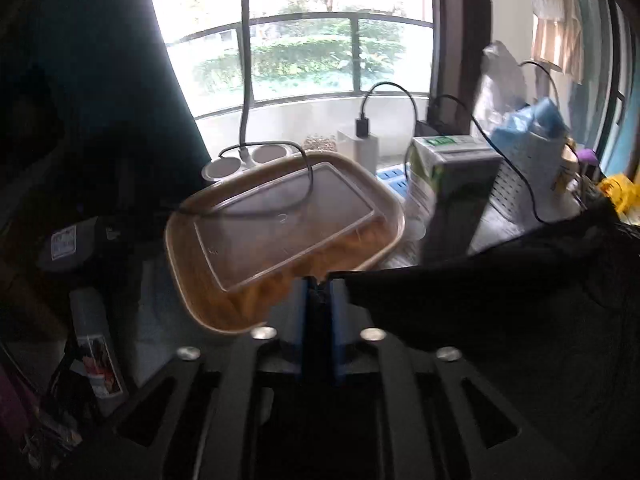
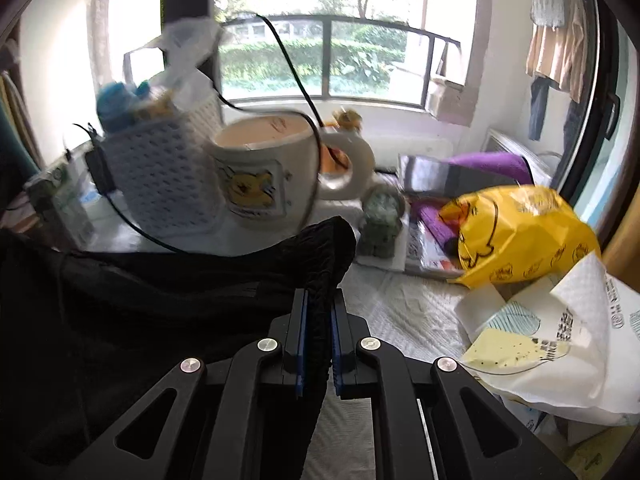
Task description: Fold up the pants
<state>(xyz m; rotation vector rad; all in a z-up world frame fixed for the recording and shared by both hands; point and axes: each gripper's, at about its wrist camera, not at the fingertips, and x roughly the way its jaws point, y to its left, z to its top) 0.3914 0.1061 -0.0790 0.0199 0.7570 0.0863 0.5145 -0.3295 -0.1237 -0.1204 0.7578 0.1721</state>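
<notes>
Bottom centre of the right wrist view: right gripper (image 2: 319, 312) is seen clamped on a bunched ridge of the black pants (image 2: 160, 292), fabric pinched between the blue-edged pads (image 2: 301, 320). From there the pants are spread across the lower left of that frame, over a white quilted cover (image 2: 404, 312).

Behind the pants, centre frame, a white mug (image 2: 264, 168) with a yellow bear print is seen, a black cable (image 2: 296, 76) hanging across it. A white perforated basket (image 2: 160, 172) is placed just left of the mug. A yellow bag (image 2: 516, 232) is seen at right, a white printed bag (image 2: 568, 340) at lower right. All of it is motion-blurred.

Lower centre of the left wrist view: left gripper (image 1: 319, 292) is seen with jaws nearly together, a narrow dark gap between the blue pads (image 1: 298, 308). Dark material is seen in that gap, but whether it is pants fabric being pinched cannot be told. An edge of the pants (image 1: 500, 288) is stretched from just beside the fingertips out to the right side of the frame.

Left of centre in that view, a tan tray (image 1: 180, 240) with a clear lid (image 1: 280, 220) in it is seen tilted, just beyond the fingertips. A green-and-white carton (image 1: 440, 172) is seen right of the tray. A window with a railing (image 1: 300, 24) fills the upper centre.
</notes>
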